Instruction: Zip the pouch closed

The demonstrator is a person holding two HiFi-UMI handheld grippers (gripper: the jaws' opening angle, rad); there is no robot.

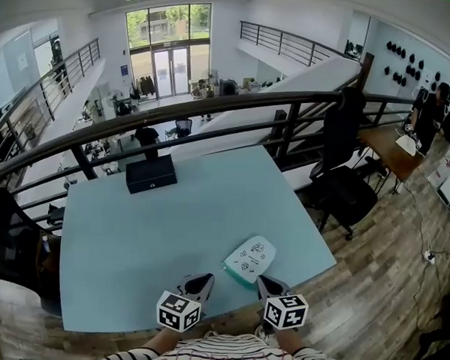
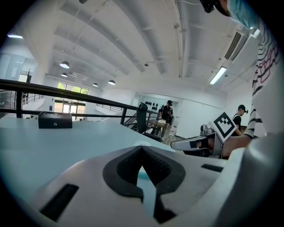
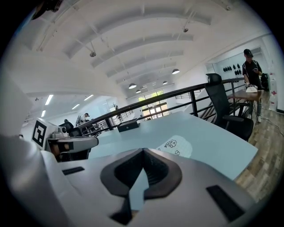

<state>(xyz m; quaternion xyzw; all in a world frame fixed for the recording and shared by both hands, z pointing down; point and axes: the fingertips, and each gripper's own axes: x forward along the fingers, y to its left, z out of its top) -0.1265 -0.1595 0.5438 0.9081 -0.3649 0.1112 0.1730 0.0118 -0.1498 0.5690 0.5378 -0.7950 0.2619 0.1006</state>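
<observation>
On the blue table (image 1: pixel 170 225) the pouch (image 1: pixel 251 258) slants far-right (left gripper (image 1: pixel 202 281), right gripper (image 1: pixel 268 284): jaws together, empty).

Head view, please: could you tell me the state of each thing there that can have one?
White fabric pouch with teal edge: flat on the light blue table, not gripped; zip too small to tell.
Black rectangular box: closed.
Left tool: shut, empty.
Right tool: shut, empty.
</observation>
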